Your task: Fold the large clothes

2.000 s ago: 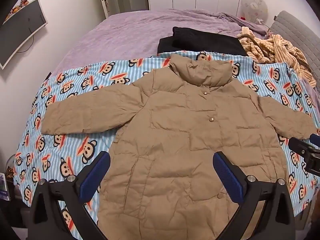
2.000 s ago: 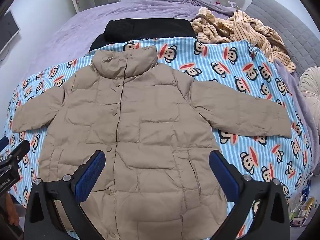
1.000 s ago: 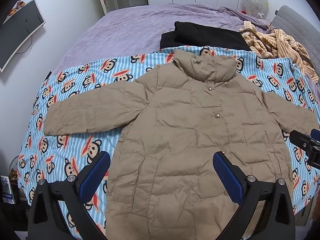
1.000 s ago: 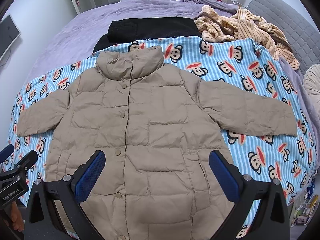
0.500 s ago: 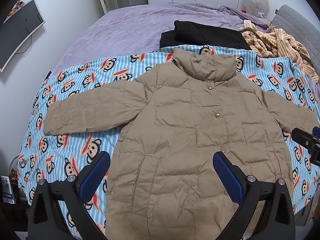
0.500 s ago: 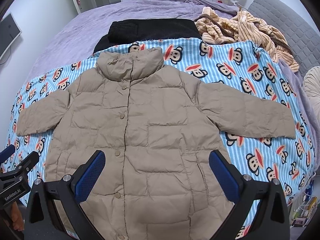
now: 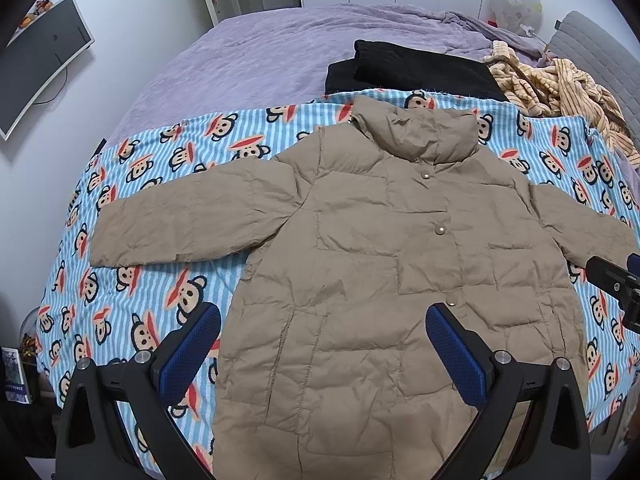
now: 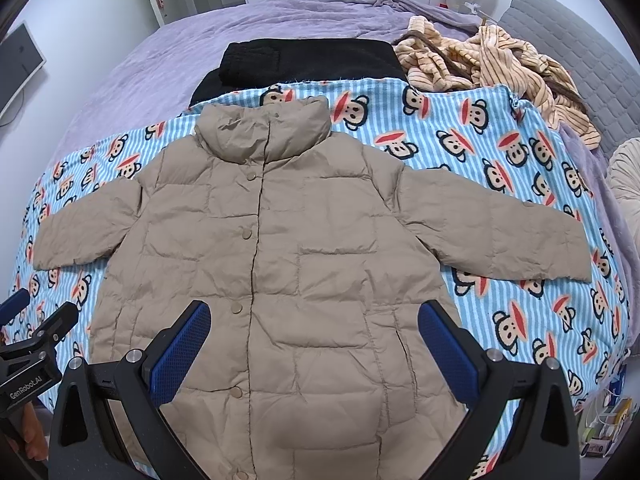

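A tan padded jacket (image 7: 360, 264) lies flat and front up on a blue monkey-print blanket (image 7: 152, 184), sleeves spread to both sides, collar away from me. It also shows in the right wrist view (image 8: 280, 256). My left gripper (image 7: 323, 350) is open and empty, held above the jacket's lower left part. My right gripper (image 8: 314, 346) is open and empty above the jacket's lower middle. The right gripper's tip shows at the left wrist view's right edge (image 7: 612, 280); the left gripper shows at the right wrist view's left edge (image 8: 36, 340).
The blanket lies on a purple bedspread (image 7: 256, 52). Folded black clothing (image 8: 304, 60) sits behind the collar. Striped beige garments (image 8: 492, 64) are piled at the back right by a grey headboard (image 8: 580, 48). A monitor (image 7: 40, 56) hangs on the left wall.
Both grippers have drawn back and risen slightly over two seconds, so the jacket sits a little lower and farther in view. Both stay open. The jacket has not moved.
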A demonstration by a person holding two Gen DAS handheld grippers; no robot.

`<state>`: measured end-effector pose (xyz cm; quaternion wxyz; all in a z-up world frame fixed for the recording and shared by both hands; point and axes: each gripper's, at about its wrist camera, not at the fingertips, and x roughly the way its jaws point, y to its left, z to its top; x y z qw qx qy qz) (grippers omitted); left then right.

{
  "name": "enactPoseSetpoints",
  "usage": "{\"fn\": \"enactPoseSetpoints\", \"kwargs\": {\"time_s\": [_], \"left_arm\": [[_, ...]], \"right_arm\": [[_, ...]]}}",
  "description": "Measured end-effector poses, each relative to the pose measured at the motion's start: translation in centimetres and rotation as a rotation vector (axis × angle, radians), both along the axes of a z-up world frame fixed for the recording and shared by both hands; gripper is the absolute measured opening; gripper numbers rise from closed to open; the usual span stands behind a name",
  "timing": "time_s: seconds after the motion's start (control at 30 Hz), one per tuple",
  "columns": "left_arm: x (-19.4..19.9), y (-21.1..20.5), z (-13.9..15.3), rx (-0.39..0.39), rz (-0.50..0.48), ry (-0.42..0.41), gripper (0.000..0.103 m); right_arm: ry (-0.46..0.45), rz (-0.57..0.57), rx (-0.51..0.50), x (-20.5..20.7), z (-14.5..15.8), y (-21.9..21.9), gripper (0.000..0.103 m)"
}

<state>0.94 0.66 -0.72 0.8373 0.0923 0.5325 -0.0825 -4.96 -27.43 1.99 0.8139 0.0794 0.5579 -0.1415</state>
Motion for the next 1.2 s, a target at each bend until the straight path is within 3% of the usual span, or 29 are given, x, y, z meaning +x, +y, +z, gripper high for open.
{"fn": "enactPoseSetpoints", "kwargs": {"time_s": [1.2], "left_arm": [[0.12,0.29,0.02,0.003,0.010,0.002,0.103]], "right_arm": [[-0.002,0.000,0.001,0.12,0.11,0.15,0.103]]}}
